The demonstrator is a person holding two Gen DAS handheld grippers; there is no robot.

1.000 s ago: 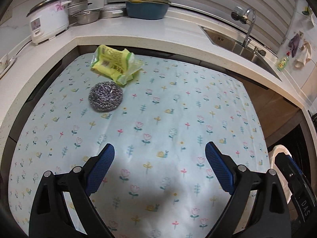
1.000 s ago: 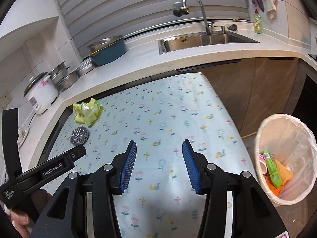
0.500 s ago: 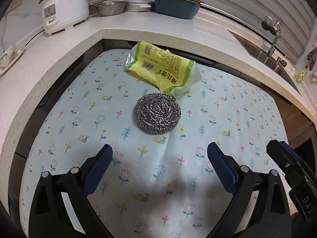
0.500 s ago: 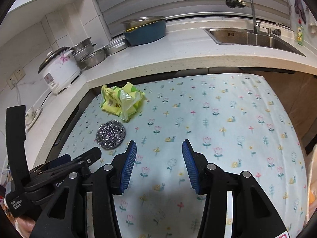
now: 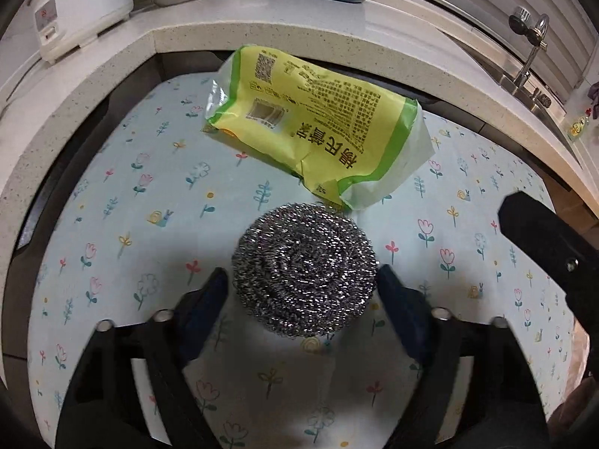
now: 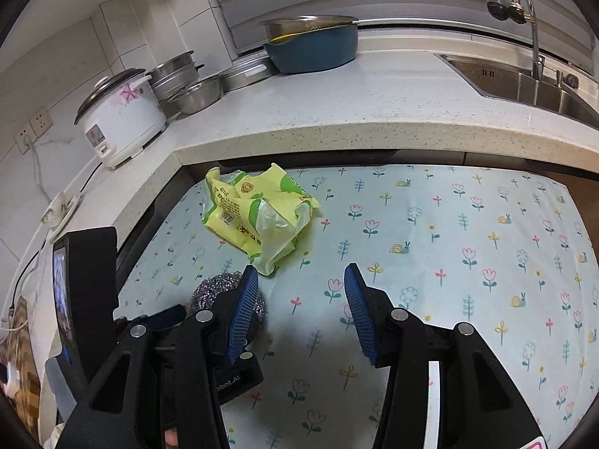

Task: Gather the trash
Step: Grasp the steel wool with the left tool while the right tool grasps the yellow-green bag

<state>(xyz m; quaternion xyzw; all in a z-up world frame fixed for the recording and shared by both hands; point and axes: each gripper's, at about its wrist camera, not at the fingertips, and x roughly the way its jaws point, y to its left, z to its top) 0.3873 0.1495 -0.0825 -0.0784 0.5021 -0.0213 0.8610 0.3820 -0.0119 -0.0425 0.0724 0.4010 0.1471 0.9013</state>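
A round steel-wool scrubber (image 5: 303, 273) lies on the flowered tablecloth (image 5: 131, 224). My left gripper (image 5: 301, 269) straddles it. The jaws are closing, with a blue pad at each side of the scrubber, and I see no squeeze in it. Just behind it lies a crumpled yellow-green plastic wrapper (image 5: 314, 127). In the right wrist view the wrapper (image 6: 258, 213) lies just ahead and left of my right gripper (image 6: 299, 267). That gripper is open above the cloth with nothing between its fingers. Its left finger hides part of the scrubber (image 6: 213, 288).
A stone counter (image 6: 374, 112) wraps the table's back and left sides. On it stand a rice cooker (image 6: 119, 119), steel bowls (image 6: 194, 93) and a blue basin (image 6: 310, 48). A sink (image 6: 524, 86) with a tap is at the back right.
My left gripper came forward and down onto the scrubber, and its jaws narrowed around it. The right gripper swung left toward the wrapper, and the bin passed out of its view.
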